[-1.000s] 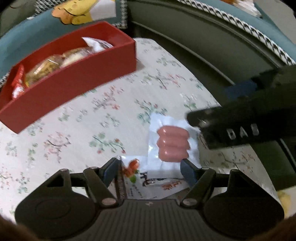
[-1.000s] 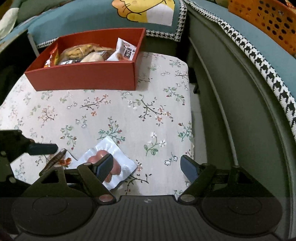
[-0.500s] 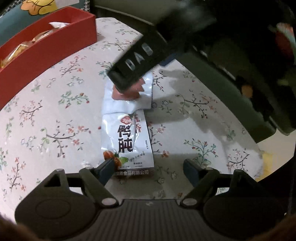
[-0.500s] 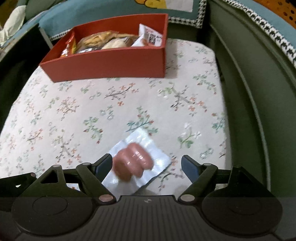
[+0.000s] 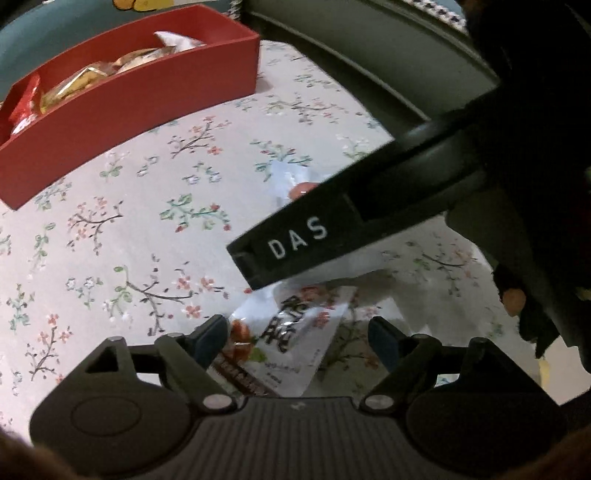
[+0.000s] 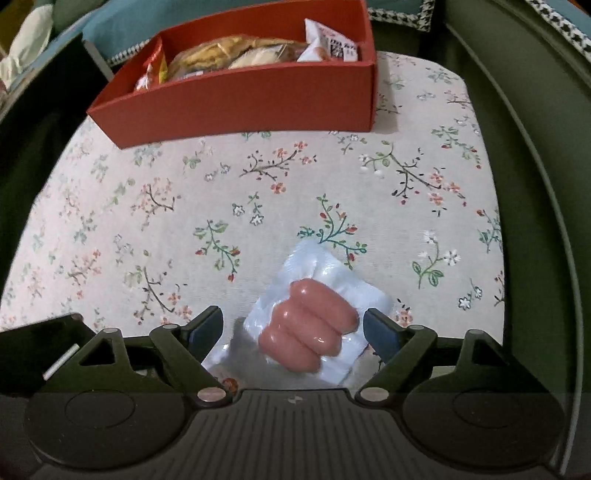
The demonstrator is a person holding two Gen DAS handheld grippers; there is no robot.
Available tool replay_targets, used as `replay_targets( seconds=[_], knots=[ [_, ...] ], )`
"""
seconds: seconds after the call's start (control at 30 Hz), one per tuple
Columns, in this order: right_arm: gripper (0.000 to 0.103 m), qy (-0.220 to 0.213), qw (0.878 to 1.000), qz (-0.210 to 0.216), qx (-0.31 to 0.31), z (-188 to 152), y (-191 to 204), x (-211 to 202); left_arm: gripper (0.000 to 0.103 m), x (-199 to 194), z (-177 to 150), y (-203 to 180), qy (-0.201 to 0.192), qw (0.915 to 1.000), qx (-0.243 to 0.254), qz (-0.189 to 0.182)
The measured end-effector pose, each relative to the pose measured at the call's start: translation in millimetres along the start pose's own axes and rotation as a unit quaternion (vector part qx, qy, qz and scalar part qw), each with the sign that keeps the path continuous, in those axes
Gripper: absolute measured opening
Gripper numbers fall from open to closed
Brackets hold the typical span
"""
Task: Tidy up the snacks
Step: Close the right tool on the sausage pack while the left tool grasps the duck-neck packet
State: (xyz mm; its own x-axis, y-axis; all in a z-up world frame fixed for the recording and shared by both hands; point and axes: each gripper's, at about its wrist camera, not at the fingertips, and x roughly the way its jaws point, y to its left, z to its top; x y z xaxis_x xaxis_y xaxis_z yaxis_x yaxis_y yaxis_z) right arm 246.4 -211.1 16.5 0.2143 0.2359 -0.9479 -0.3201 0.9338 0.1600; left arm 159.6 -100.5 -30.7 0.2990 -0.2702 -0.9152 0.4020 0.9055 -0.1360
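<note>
A clear pack of pink sausages lies on the floral tablecloth between the open fingers of my right gripper. A white snack packet with red print lies between the open fingers of my left gripper. In the left wrist view the right gripper's black finger marked DAS crosses over the sausage pack and hides most of it. A red box holding several snack packets stands at the far side of the table; it also shows in the left wrist view.
A dark green sofa frame curves along the table's right edge. A teal cushion lies behind the red box. The tablecloth stretches between the packets and the box.
My right gripper has moved in over the sausage pack, which now sits between its fingers. My left gripper has closed in on the white packet. Both stay open.
</note>
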Motion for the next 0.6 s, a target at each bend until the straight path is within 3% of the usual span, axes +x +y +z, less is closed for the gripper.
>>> replay_targets(
  seconds=[0.1,0.23,0.5,0.6],
  knots=[
    [0.092,0.0,1.0,-0.018,-0.022,1.0,4.9,3.7,0.103,-6.2,2.2,11.7,0.0,0.9998,-0.02,-0.008],
    [0.079,0.001,0.997,-0.034,-0.063,-2.9,7.4,1.8,0.103,-16.1,4.7,21.7,-0.001,0.9994,-0.018,-0.03],
    [0.069,-0.004,0.998,-0.003,-0.061,-9.3,-4.8,-9.7,0.103,-20.6,19.0,9.5,-0.016,0.9992,0.036,0.001],
    [0.065,-0.01,0.999,-0.007,-0.052,-6.7,-11.9,-12.3,0.103,-30.0,22.8,14.8,-0.033,0.9989,0.032,0.002]
  ],
)
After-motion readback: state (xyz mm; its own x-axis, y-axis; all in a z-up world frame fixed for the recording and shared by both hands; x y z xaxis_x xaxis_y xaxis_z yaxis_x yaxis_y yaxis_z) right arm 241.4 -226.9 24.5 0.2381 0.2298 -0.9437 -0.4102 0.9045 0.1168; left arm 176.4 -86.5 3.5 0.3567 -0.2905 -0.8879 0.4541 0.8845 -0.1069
